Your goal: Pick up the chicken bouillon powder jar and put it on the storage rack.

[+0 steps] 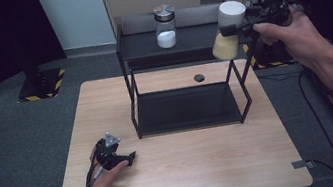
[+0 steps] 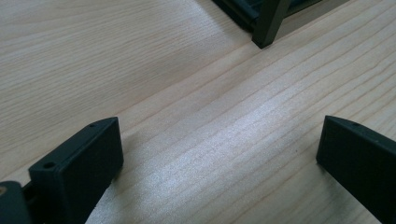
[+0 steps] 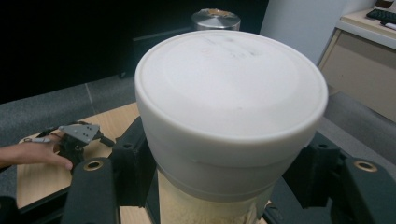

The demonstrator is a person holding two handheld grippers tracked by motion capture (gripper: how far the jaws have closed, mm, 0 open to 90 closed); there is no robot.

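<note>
Above the right end of the black shelf (image 1: 147, 46), the right gripper (image 1: 244, 23) pinches a white-lidded jar (image 1: 230, 30); keep it upright and lower gently. The left gripper (image 1: 113, 155) rests spread on the table (image 1: 192, 170).

I read this as a lab or test bay: my wooden table (image 1: 182, 172) stands alone on grey carpet (image 1: 13, 163), dark curtains hang to both sides of the table, and left of it a stand's base carries yellow-black hazard tape (image 1: 41, 85)
</note>
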